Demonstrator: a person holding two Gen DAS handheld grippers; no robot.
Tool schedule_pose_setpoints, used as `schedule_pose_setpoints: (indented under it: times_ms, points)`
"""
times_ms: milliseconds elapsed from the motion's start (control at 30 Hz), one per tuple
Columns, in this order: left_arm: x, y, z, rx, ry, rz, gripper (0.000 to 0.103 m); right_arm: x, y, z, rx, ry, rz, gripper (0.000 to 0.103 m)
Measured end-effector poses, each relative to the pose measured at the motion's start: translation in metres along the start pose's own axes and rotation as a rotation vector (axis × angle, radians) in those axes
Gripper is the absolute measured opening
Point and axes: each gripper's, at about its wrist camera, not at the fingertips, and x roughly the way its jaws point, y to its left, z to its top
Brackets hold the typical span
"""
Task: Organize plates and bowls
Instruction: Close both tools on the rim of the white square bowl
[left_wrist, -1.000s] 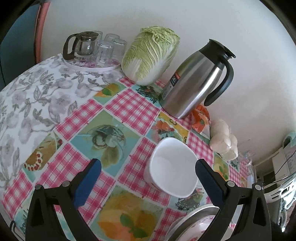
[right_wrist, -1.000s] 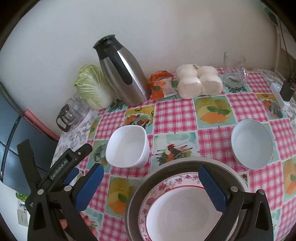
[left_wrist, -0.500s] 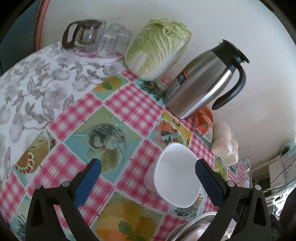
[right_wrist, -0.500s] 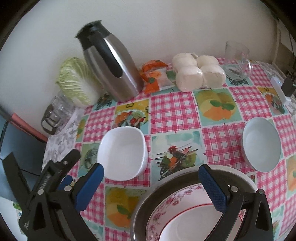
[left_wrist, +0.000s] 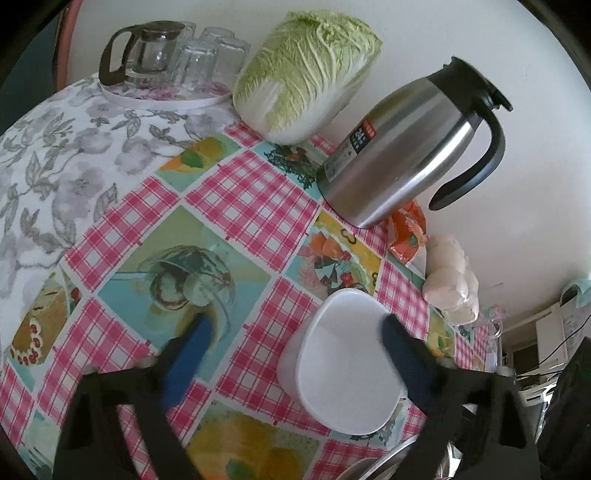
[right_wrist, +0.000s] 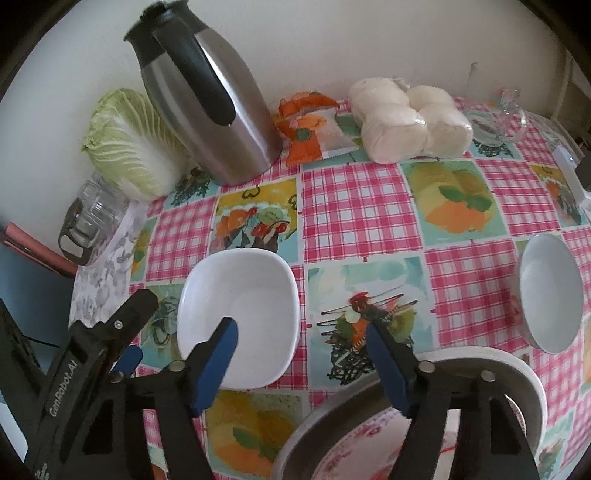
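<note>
A white squarish bowl (left_wrist: 343, 373) (right_wrist: 240, 314) sits on the checked tablecloth. My left gripper (left_wrist: 293, 336) is open and low over the table; its right finger is over the bowl, its left finger over the cloth. My right gripper (right_wrist: 301, 336) is open, its left finger over the bowl's near rim. A metal plate (right_wrist: 347, 413) holding a floral plate (right_wrist: 365, 439) lies under the right gripper. A round white bowl (right_wrist: 550, 295) sits at the right.
A steel thermos jug (left_wrist: 406, 147) (right_wrist: 210, 103), a napa cabbage (left_wrist: 303, 70) (right_wrist: 129, 144), a tray of glasses with a glass teapot (left_wrist: 162, 59), an orange packet (right_wrist: 306, 125), bagged buns (right_wrist: 410, 118) and a glass mug (right_wrist: 498, 118) line the wall.
Both grippers have moved forward and lower toward the squarish bowl. The left gripper's right finger now overlaps the bowl. The right gripper's jaws have narrowed somewhat.
</note>
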Motion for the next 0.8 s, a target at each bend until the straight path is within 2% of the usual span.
schedule_pose_setpoints:
  times_ms: [33, 300, 500, 567, 800]
  points:
    - [0.003, 0.0, 0.0, 0.0, 0.01, 0.002, 0.078, 0.003, 0.002, 0.0, -0.007, 0.005, -0.004, 0.069]
    - [0.021, 0.002, -0.004, 0.004, 0.059, 0.003, 0.078, 0.024, 0.009, 0.001, -0.013, 0.047, -0.022, 0.057]
    - [0.03, 0.004, -0.008, 0.0, 0.092, 0.001, 0.077, 0.037, 0.01, -0.004, -0.006, 0.078, -0.03, 0.054]
    - [0.032, 0.004, -0.009, 0.003, 0.102, 0.0, 0.07, 0.041, 0.01, -0.006, -0.003, 0.09, -0.037, 0.05]
    - [0.043, 0.007, -0.014, -0.008, 0.139, 0.029, 0.066, 0.053, 0.01, -0.014, 0.018, 0.133, -0.056, 0.044]
